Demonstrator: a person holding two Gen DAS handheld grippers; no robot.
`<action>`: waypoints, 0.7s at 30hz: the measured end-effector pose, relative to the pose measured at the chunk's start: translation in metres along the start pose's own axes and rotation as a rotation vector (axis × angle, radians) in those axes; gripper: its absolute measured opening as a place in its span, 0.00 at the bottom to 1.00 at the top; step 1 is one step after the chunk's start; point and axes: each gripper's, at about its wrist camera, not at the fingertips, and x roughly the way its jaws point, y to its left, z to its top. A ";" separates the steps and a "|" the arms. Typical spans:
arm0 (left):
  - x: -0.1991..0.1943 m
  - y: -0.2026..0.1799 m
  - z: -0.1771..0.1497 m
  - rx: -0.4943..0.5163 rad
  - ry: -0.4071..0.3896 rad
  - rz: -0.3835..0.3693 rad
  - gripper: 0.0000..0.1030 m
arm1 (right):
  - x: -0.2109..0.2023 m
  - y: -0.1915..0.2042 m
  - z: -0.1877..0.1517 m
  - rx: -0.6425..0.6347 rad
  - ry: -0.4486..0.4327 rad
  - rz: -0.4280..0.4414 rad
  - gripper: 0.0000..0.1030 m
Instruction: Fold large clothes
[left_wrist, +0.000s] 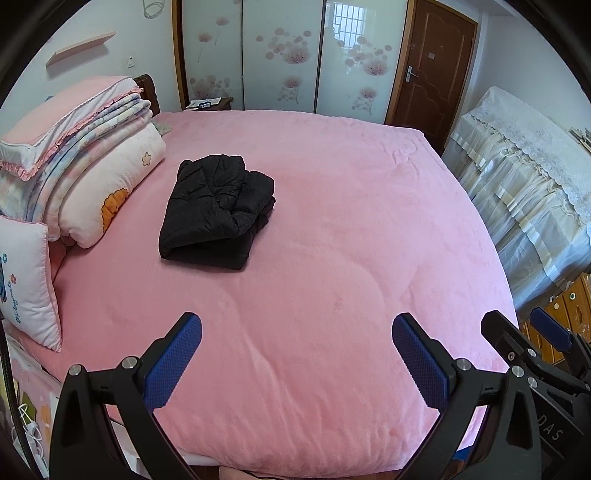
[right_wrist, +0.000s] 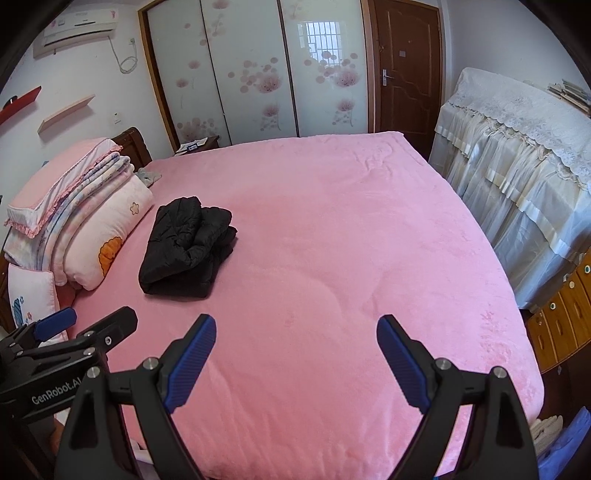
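A black padded jacket lies folded into a thick bundle on the pink bed, toward the left near the pillows. It also shows in the right wrist view. My left gripper is open and empty above the bed's near edge, well short of the jacket. My right gripper is open and empty too, above the near edge of the bed. Each gripper shows at the side of the other's view: the right gripper and the left gripper.
A stack of folded quilts and pillows sits at the head of the bed on the left. A cloth-covered cabinet stands to the right. Sliding wardrobe doors and a brown door are behind the bed.
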 end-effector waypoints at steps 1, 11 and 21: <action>0.000 -0.001 -0.001 0.002 0.003 0.001 0.99 | -0.001 -0.001 -0.002 0.000 0.000 -0.003 0.87; 0.001 -0.008 -0.009 0.032 0.004 0.023 0.99 | -0.006 -0.009 -0.008 0.008 0.008 -0.010 0.87; 0.003 -0.013 -0.012 0.040 0.019 0.030 0.99 | -0.004 -0.018 -0.010 0.015 0.025 -0.009 0.87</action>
